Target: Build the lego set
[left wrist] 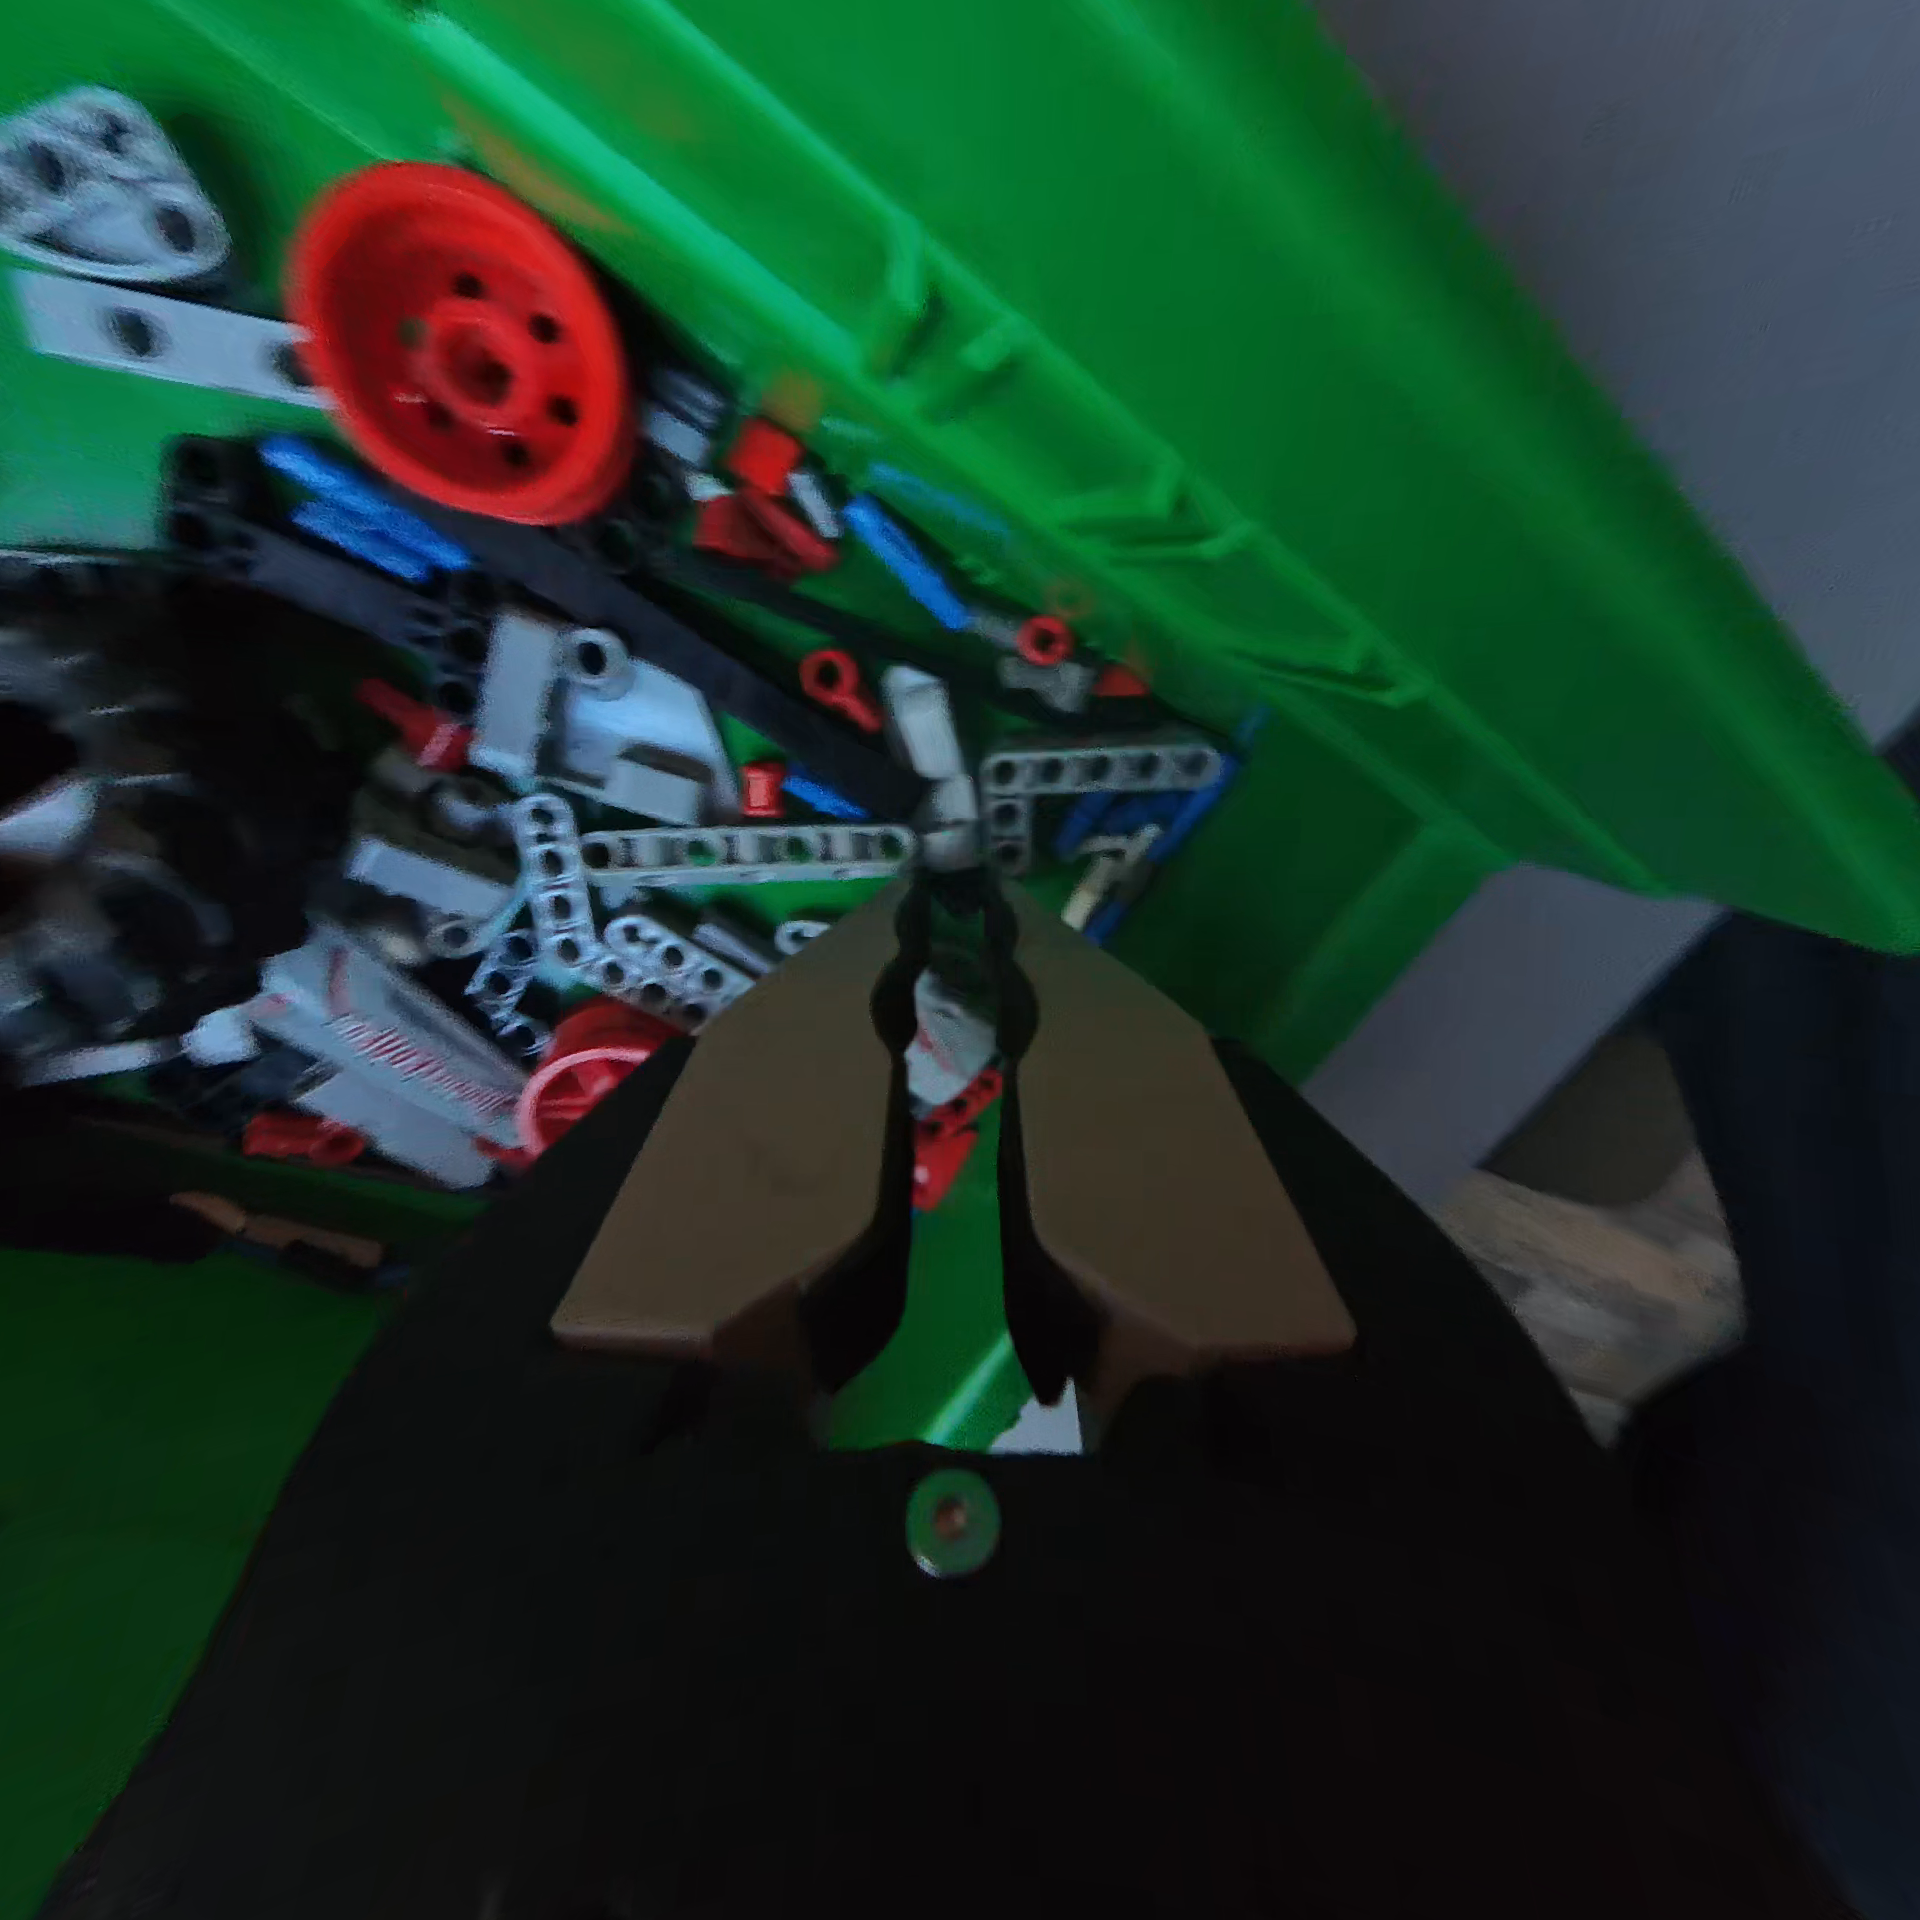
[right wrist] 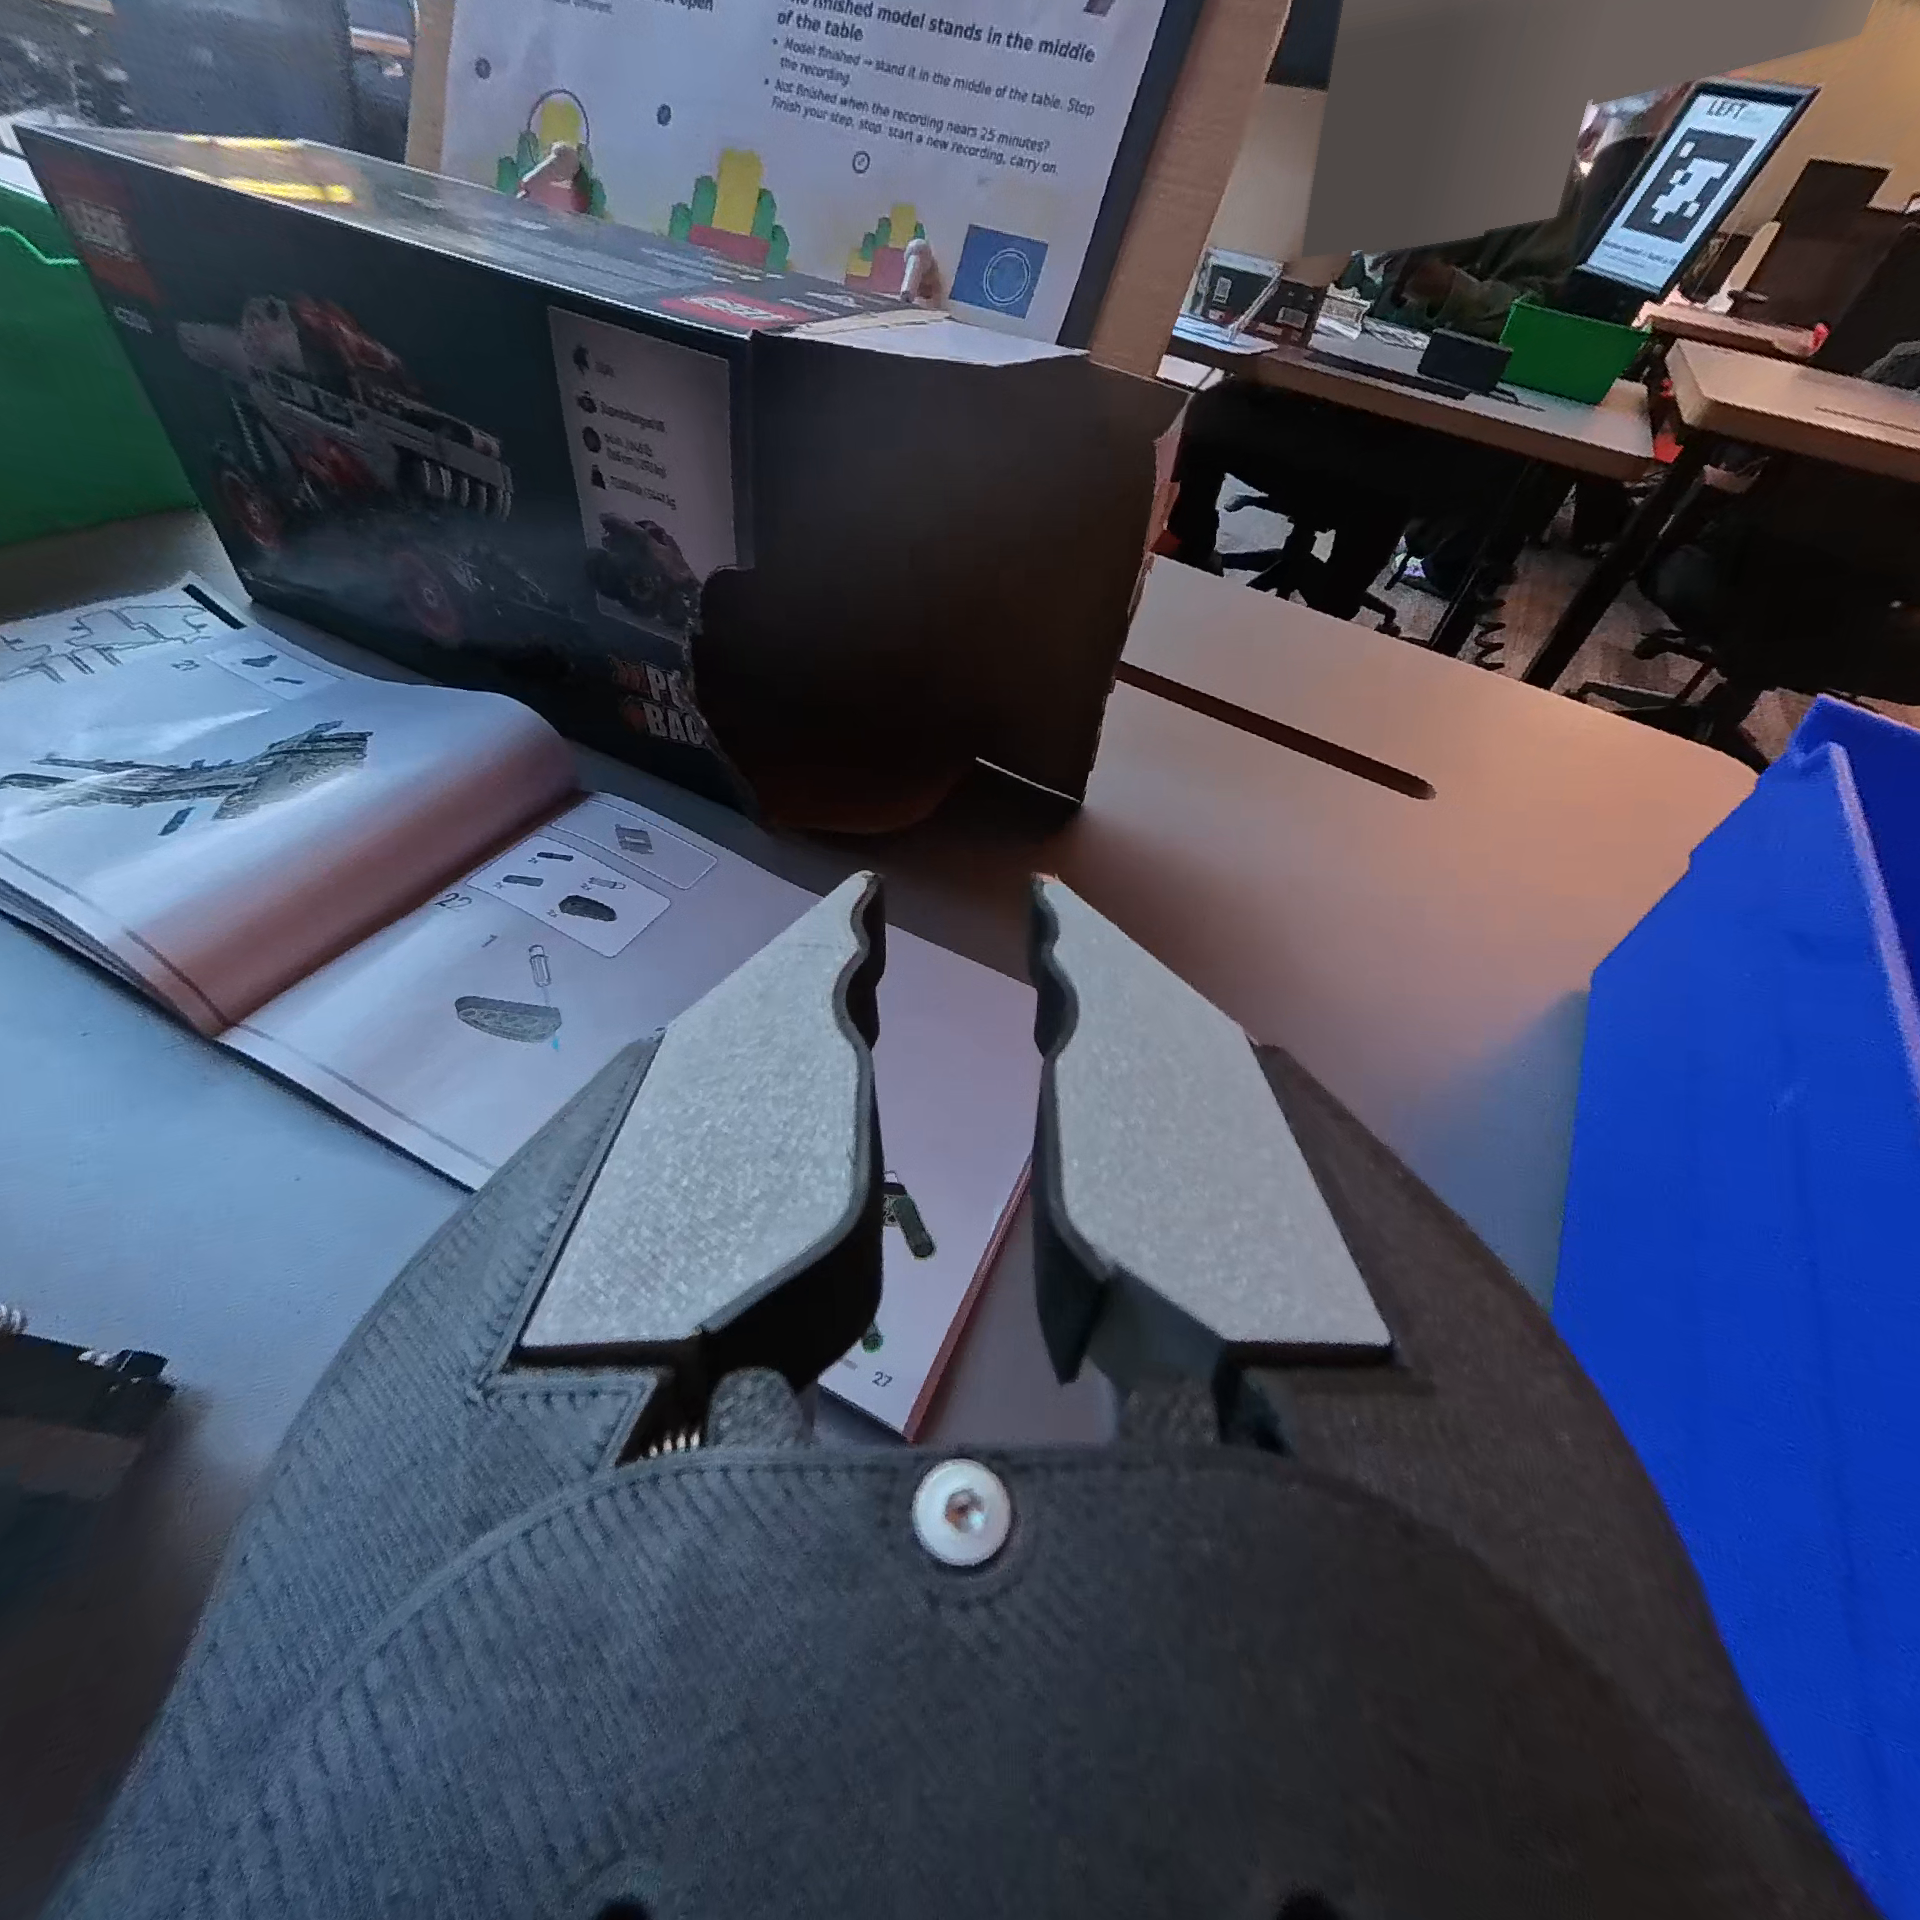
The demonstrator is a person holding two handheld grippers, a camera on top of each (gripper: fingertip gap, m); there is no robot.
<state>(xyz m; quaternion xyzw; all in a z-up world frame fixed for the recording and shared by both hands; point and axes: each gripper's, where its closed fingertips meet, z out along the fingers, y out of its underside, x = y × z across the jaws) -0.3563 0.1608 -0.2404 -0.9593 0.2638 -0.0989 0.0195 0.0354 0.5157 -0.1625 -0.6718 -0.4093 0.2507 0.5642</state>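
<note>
In the left wrist view, my left gripper [left wrist: 951, 909] reaches into a green bin [left wrist: 1091, 343] full of loose Lego Technic parts. Its jaws are nearly closed, pinching a small grey connector piece [left wrist: 935, 790] at the tips. A red wheel hub [left wrist: 462, 343], grey beams [left wrist: 727, 847] and black tyres [left wrist: 125, 790] lie in the pile. In the right wrist view, my right gripper [right wrist: 956, 899] is open and empty, low over the open instruction booklet [right wrist: 312, 831] on the table.
The Lego set's box [right wrist: 468, 468] stands behind the booklet. A blue bin [right wrist: 1766, 1143] is close on the right. The green bin's edge [right wrist: 62, 416] shows far left. A dark part-built piece [right wrist: 73, 1392] lies at the lower left. Other desks stand beyond. Spacing between my two grippers at the tips: around 55 cm. The red wheel hub [left wrist: 462, 343] is closer to my left gripper, around 10 cm from its tips; the right tips are 45 cm off.
</note>
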